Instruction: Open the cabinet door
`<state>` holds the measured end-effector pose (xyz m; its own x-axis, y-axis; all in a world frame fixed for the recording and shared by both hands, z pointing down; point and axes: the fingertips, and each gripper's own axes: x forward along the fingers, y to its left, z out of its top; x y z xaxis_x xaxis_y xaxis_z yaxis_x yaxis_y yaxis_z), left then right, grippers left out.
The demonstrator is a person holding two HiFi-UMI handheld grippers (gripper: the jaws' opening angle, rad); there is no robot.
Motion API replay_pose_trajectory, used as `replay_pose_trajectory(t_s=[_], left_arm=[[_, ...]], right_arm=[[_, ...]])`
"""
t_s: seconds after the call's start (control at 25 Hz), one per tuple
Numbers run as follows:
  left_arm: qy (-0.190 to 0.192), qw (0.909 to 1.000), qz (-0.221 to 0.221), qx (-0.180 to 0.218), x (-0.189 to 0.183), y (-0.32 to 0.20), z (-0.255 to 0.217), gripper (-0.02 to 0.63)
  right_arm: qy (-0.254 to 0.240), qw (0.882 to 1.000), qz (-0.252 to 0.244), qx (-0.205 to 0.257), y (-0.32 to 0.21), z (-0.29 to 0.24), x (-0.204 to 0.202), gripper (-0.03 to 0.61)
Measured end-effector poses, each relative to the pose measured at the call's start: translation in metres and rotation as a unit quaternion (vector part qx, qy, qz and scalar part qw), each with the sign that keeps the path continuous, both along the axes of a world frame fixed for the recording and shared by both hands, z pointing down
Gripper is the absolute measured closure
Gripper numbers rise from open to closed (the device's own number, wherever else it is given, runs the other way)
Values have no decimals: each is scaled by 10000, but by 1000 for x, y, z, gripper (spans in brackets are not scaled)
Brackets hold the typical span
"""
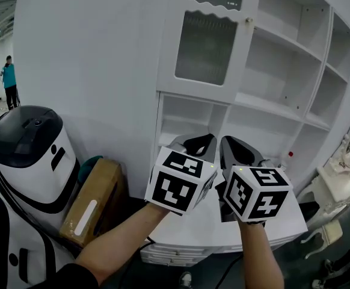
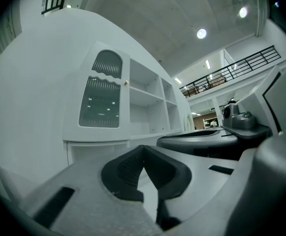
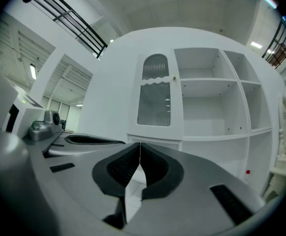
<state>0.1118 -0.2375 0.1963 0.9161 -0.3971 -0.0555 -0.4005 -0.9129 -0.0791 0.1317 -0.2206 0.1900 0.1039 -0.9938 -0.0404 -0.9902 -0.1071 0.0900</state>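
A white cabinet door (image 1: 206, 41) with ribbed glass panes stands closed, high on the cabinet's left side; its small knob (image 1: 248, 21) sits at its right edge. The same door (image 2: 103, 102) (image 3: 155, 100) appears in both gripper views, some way ahead. My left gripper (image 1: 200, 141) and right gripper (image 1: 235, 144) are side by side below the door, pointing level at the cabinet. Both are shut with nothing between the pads. The left gripper (image 2: 143, 149) and right gripper (image 3: 140, 146) show their tips touching.
Open white shelves (image 1: 283, 71) fill the cabinet right of the door. A white counter (image 1: 205, 221) juts out below the grippers. A white-and-black machine (image 1: 27, 155) and a cardboard box (image 1: 94, 200) stand at the left. A person (image 1: 9, 80) stands far off left. A white ornate piece (image 1: 337, 179) is at the right.
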Motion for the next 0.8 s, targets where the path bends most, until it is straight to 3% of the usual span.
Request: replay_pose_trajectory(t_s=[0.44, 0.8], left_arm=[[237, 9983, -346, 401, 76, -34, -39, 606], [504, 9916, -797, 885, 118, -61, -88, 604]], right_arm=[[83, 9985, -412, 356, -40, -34, 75, 557], [70, 9941, -866, 651, -66, -68, 121, 557]])
